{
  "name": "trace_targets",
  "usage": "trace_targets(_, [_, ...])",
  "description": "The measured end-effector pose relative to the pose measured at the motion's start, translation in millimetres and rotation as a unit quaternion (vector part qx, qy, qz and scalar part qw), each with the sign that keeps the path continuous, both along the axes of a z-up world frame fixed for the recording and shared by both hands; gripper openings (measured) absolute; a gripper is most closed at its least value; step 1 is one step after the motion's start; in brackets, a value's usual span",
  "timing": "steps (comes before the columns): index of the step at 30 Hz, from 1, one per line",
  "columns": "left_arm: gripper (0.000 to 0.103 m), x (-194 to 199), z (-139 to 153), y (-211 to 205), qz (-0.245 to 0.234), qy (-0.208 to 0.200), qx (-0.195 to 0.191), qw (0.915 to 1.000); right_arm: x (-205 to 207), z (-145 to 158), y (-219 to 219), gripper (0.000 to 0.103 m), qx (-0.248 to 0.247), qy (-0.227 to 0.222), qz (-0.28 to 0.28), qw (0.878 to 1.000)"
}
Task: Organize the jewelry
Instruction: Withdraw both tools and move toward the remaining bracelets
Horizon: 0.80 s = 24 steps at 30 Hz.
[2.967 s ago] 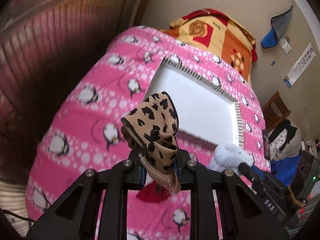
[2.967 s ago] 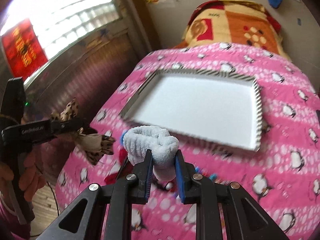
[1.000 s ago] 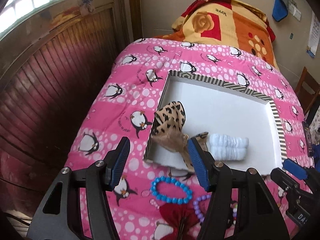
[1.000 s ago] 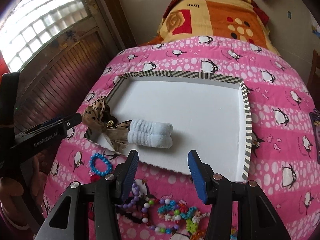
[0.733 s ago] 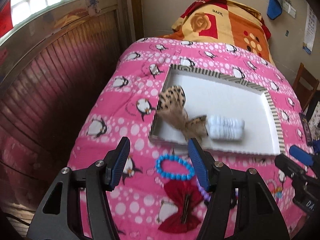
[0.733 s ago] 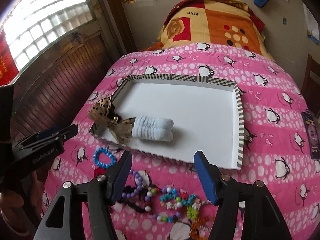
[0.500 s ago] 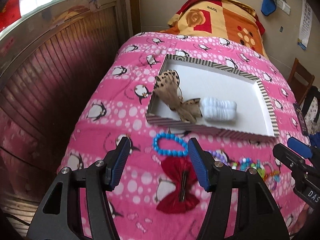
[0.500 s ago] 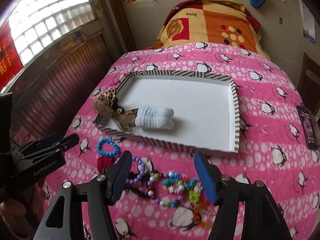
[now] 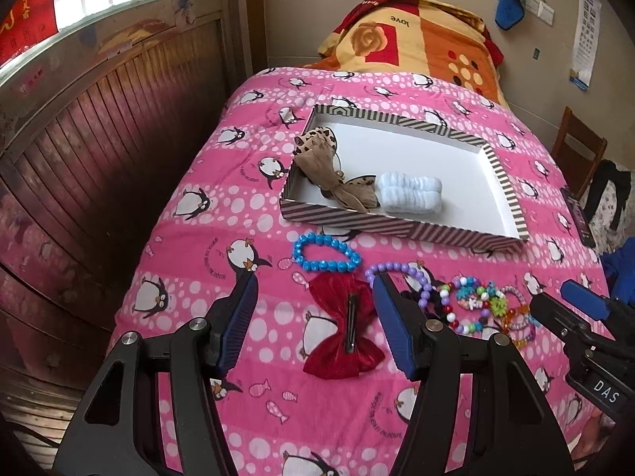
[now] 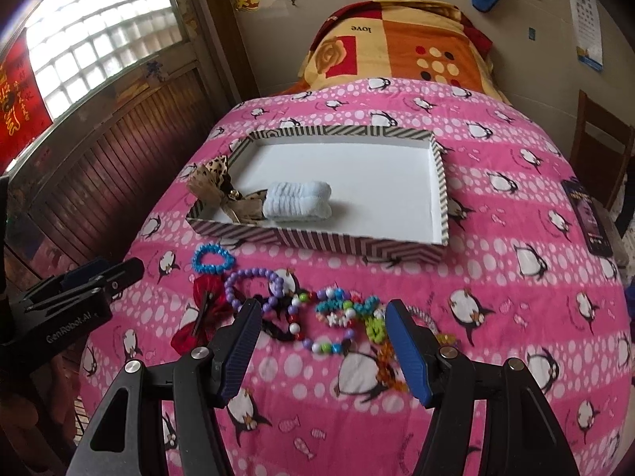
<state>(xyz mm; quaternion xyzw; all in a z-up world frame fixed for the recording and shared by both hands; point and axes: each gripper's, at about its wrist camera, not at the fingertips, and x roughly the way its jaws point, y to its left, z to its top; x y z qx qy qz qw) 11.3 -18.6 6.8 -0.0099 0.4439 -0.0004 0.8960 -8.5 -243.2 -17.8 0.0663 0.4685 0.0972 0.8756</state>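
Note:
A striped tray lies on the pink penguin bedspread. A leopard-print bow and a white fluffy scrunchie rest inside it at its near left. In front of the tray lie a blue bead bracelet, a red bow clip, a purple bead bracelet and several colourful bead bracelets. My left gripper hovers open above the red bow. My right gripper hovers open and empty above the colourful beads.
A dark phone lies on the bed at the right. A wooden chair stands beside the bed on the right. A wood-panelled wall runs along the left. An orange patterned blanket covers the far end.
Both grippers let go of the leopard bow and the scrunchie into the tray, then drew back towards the near end of the bed. The right jaws widened a little.

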Motion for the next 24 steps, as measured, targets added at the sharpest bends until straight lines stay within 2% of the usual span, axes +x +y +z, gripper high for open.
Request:
trace_targets(10, [0.06,-17.1,1.4,0.4,-0.009,-0.003,-0.004,0.9999,-18.1,5.1,-8.6,0.062,-0.002,-0.01,-0.015,1.0])
trace_targets(13, [0.06,-19.0,0.4,8.4,-0.009,0.007,-0.023,0.9997,-22.0,3.9,-10.1,0.062,-0.006,-0.007,-0.016,1.0])
trace_targets(24, [0.06,-22.8,-17.7,51.5,0.039,0.034,-0.04,0.9978,-31.2,-10.7,-27.7,0.063,-0.008,0.009,-0.024,1.0])
